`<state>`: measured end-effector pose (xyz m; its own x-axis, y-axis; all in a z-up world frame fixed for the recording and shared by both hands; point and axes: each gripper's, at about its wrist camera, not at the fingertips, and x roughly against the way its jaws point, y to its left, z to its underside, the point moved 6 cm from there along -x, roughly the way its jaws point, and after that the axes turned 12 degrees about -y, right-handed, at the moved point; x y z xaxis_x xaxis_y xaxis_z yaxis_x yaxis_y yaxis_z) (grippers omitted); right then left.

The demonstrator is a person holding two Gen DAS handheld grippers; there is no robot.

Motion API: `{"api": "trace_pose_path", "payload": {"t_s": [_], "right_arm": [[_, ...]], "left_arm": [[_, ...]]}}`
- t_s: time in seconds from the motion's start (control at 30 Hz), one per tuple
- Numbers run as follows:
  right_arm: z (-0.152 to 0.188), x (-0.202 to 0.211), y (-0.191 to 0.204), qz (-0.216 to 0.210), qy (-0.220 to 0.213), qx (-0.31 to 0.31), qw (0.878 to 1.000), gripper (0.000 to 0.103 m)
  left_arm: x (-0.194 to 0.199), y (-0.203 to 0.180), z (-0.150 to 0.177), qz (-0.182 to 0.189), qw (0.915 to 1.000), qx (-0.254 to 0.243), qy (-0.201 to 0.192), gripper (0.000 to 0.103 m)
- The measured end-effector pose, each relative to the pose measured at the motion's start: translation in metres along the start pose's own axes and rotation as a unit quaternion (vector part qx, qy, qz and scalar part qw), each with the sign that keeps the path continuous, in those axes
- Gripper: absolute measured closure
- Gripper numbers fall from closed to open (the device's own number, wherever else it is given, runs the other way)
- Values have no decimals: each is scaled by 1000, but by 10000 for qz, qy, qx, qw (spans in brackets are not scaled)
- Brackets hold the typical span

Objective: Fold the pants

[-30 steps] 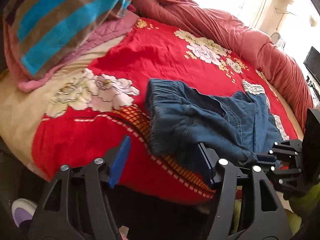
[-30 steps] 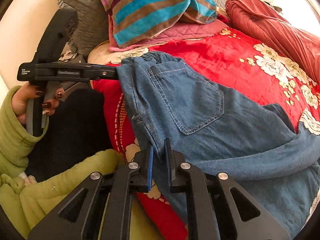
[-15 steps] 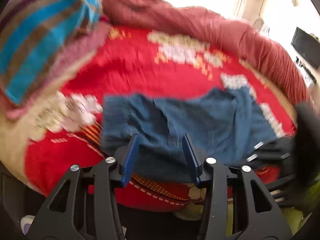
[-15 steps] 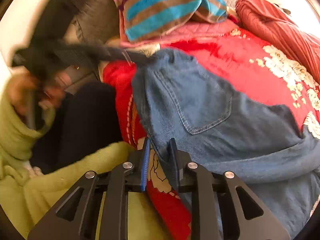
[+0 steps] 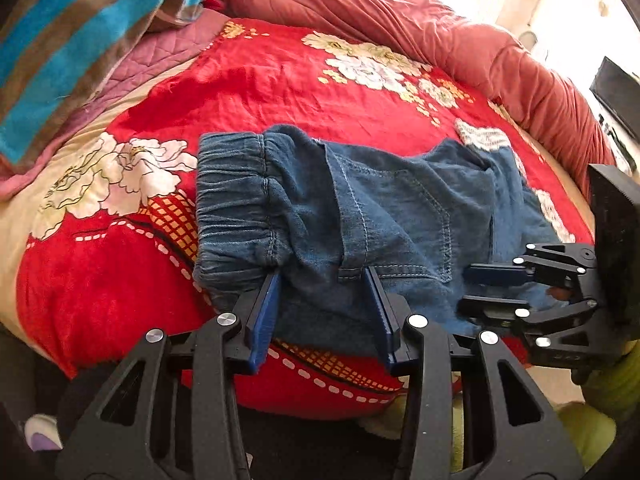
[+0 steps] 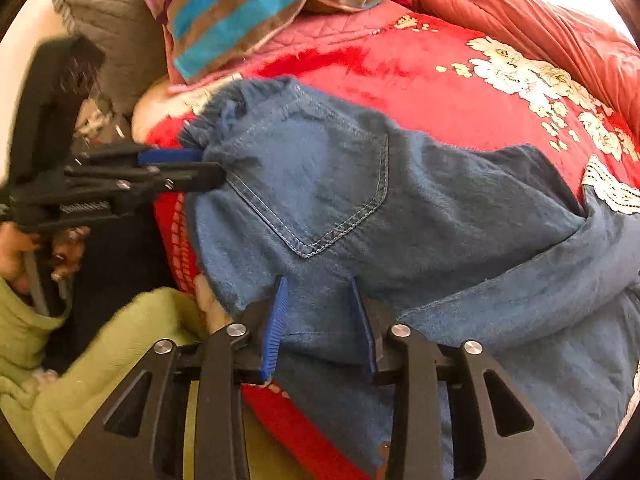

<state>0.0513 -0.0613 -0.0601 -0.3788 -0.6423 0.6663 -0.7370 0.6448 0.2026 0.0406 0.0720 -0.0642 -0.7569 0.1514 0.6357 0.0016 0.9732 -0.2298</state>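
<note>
The denim pants (image 5: 384, 216) lie on the bed's red quilt (image 5: 260, 92) near its edge, and with the left gripper (image 5: 326, 308) just narrowed and the right gripper (image 6: 320, 316) just opening, both part-open astride the near hem, each should bite deep before lifting.

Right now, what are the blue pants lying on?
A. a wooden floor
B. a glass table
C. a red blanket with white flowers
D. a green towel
C: the denim pants are spread over the red flowered blanket, whose white blossoms show on both sides of them.
</note>
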Motion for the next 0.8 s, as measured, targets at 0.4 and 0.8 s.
{"api": "trace_pose_path", "payload": {"t_s": [0.4, 0.8], "right_arm": [[-49, 75, -121, 1368, -958, -722, 9833, 54], [-86, 35, -216, 2139, -518, -1069, 9696, 42]], "left_arm": [[47, -43, -38, -54, 9965, -413, -718, 44], [-44, -142, -13, 1392, 9874, -566, 488, 44]]}}
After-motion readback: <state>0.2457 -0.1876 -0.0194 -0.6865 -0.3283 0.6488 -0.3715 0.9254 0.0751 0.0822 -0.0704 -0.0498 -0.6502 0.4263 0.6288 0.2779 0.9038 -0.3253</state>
